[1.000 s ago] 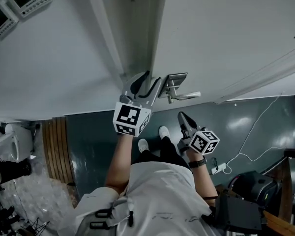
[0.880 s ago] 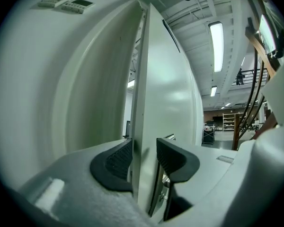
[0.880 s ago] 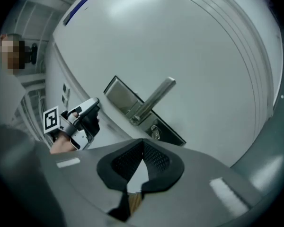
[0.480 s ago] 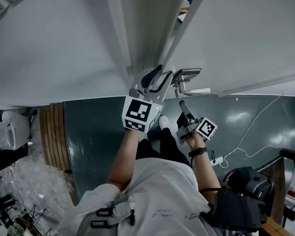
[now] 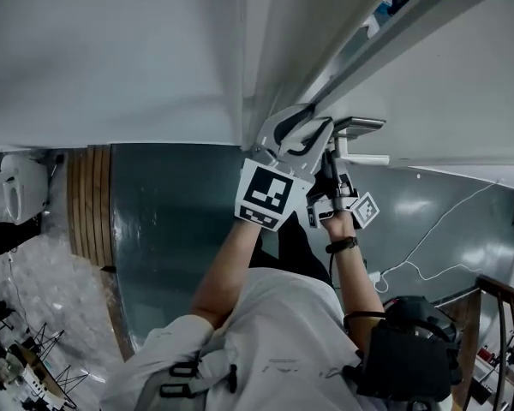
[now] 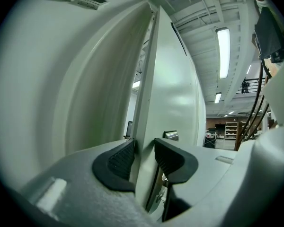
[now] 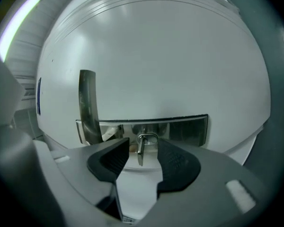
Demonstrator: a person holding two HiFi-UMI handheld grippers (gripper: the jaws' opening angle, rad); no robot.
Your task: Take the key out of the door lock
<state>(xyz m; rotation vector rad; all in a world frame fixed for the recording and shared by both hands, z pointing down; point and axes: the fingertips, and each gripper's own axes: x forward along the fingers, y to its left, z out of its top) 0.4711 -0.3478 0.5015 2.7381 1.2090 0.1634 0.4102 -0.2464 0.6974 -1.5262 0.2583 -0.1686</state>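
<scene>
A small metal key (image 7: 140, 151) sticks out of the steel lock plate (image 7: 180, 129) on the white door (image 7: 156, 56), beside the lever handle (image 7: 87, 105). My right gripper (image 7: 143, 149) is open. It points straight at the plate with the key between its jaws, a gap on each side, and the jaws have just been closing. In the head view it (image 5: 330, 182) sits just below the handle (image 5: 364, 158). My left gripper (image 6: 144, 151) (image 5: 298, 131) is shut on the door's edge (image 6: 143, 126), one pad on each face, and its jaws have just been closing.
The door stands ajar from its white frame (image 6: 85, 89), and a lit hall shows through the gap (image 6: 227, 126). Below are a grey floor (image 5: 171, 195), a white cable (image 5: 445, 238) and wooden slats (image 5: 90, 204). The person's torso fills the lower middle.
My right gripper has come up from low beside the body to the lock plate and rolled, and its jaws have opened. The left gripper stays on the door edge. The gap at the door has widened.
</scene>
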